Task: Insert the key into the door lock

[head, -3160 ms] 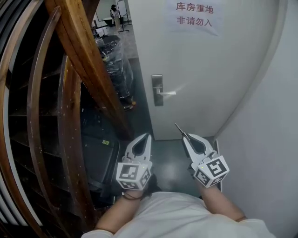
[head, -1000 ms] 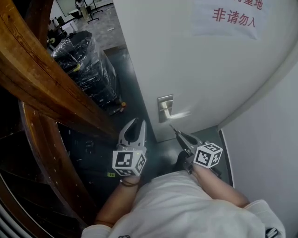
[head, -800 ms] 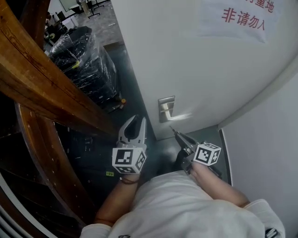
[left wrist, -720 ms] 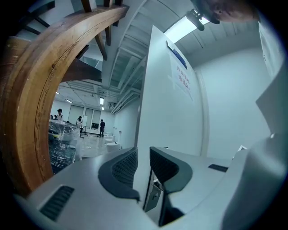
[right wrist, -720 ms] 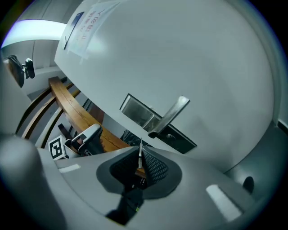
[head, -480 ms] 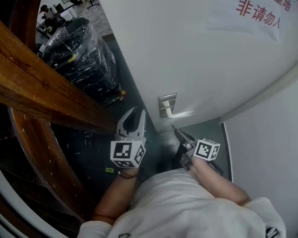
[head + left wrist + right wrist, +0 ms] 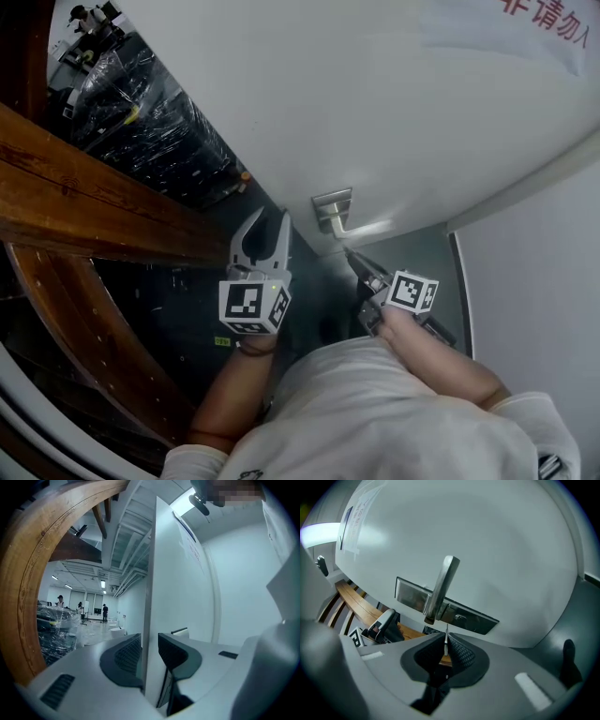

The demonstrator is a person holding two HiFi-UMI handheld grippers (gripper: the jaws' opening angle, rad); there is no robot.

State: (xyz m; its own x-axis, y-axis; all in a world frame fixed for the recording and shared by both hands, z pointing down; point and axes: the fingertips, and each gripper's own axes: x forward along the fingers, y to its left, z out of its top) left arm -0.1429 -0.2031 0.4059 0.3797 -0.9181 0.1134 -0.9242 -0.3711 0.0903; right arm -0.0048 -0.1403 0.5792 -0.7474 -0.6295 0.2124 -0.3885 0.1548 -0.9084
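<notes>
On the white door (image 7: 375,103) sits a metal lock plate (image 7: 332,208) with a lever handle (image 7: 367,228). In the right gripper view the same lock plate (image 7: 446,607) shows a small keyhole (image 7: 460,618) just right of the lever handle (image 7: 441,588). My right gripper (image 7: 368,276) is shut on a thin key (image 7: 352,256). The key's blade (image 7: 446,640) points up at the plate, a short way below the keyhole, apart from it. My left gripper (image 7: 270,225) hovers left of the plate near the door's edge, jaws slightly parted and holding nothing.
A heavy curved wooden beam (image 7: 84,216) runs along the left. A plastic-wrapped pile (image 7: 141,122) stands behind it. A paper sign with red characters (image 7: 534,28) hangs on the door. A white wall (image 7: 534,281) closes the right side. People stand far off (image 7: 105,612).
The view has closed in on the door. My right gripper has carried the key up towards the lock plate. The left gripper has kept its place beside the plate.
</notes>
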